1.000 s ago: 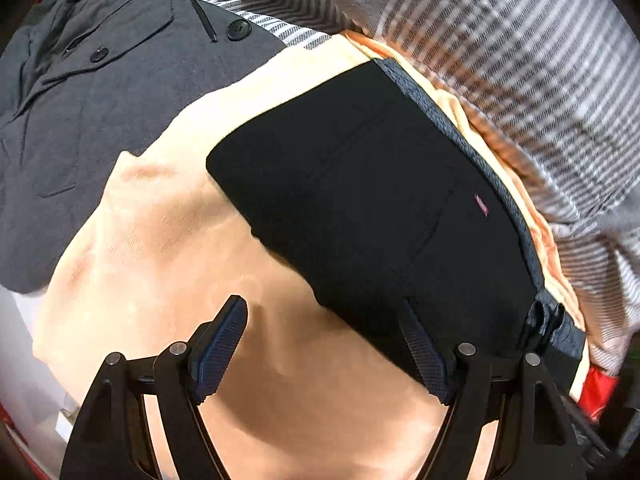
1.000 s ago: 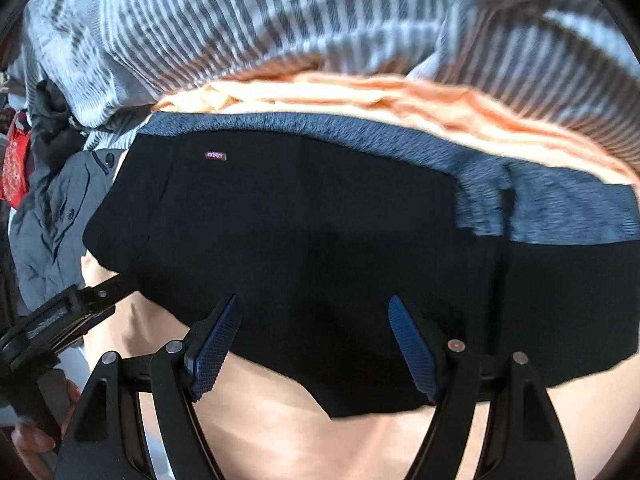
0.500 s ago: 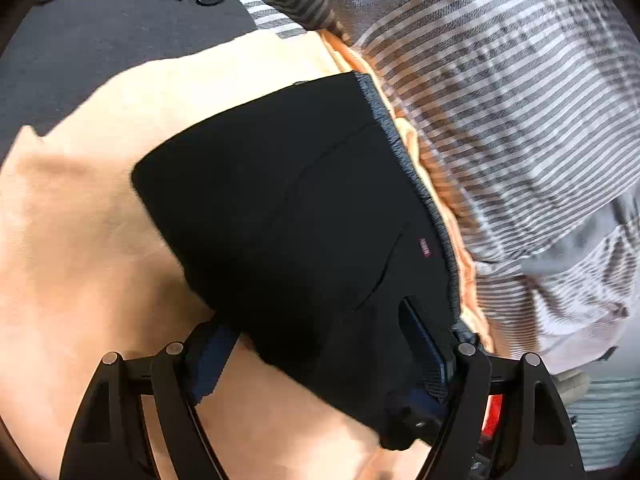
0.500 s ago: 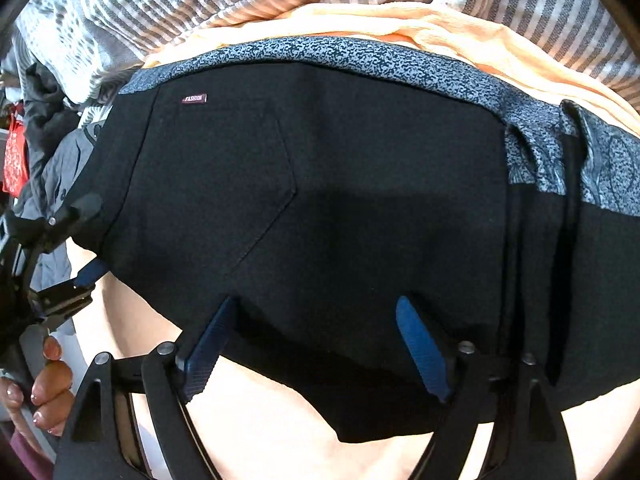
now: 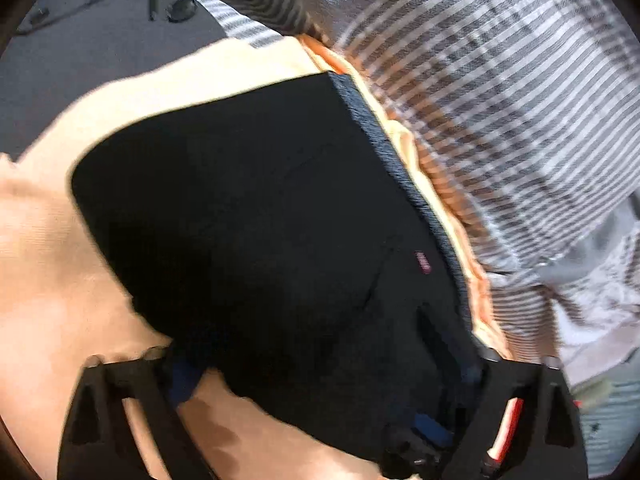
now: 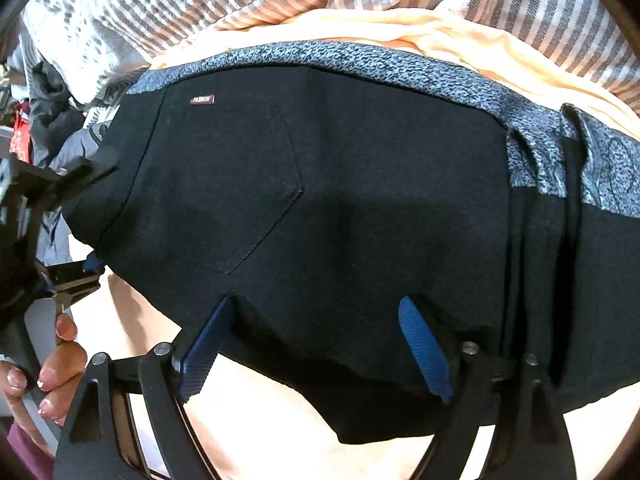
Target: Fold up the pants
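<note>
The black pants [image 6: 360, 220] with a grey patterned waistband [image 6: 360, 60] and a small red label [image 6: 202, 100] lie folded on a peach cloth [image 6: 260, 420]. They also fill the left wrist view [image 5: 260, 240]. My right gripper [image 6: 316, 344] is open, its blue pads [image 6: 424, 352] straddling the pants' near edge. My left gripper [image 5: 320, 392] is open with the pants' end lying between its fingers; its pads are mostly hidden by the fabric. The left gripper also shows at the left edge of the right wrist view [image 6: 60, 220].
A grey-and-white striped cloth [image 5: 500, 100] lies bunched beyond the waistband. A dark grey buttoned garment [image 5: 92, 40] lies at the far left. The peach cloth [image 5: 60, 300] spreads under the pants. A hand with painted nails [image 6: 48, 368] holds the left gripper.
Both grippers have moved forward onto the pants. The left gripper's pads, bare a second ago, now lie around the pants' end. The right pads now sit over the near edge.
</note>
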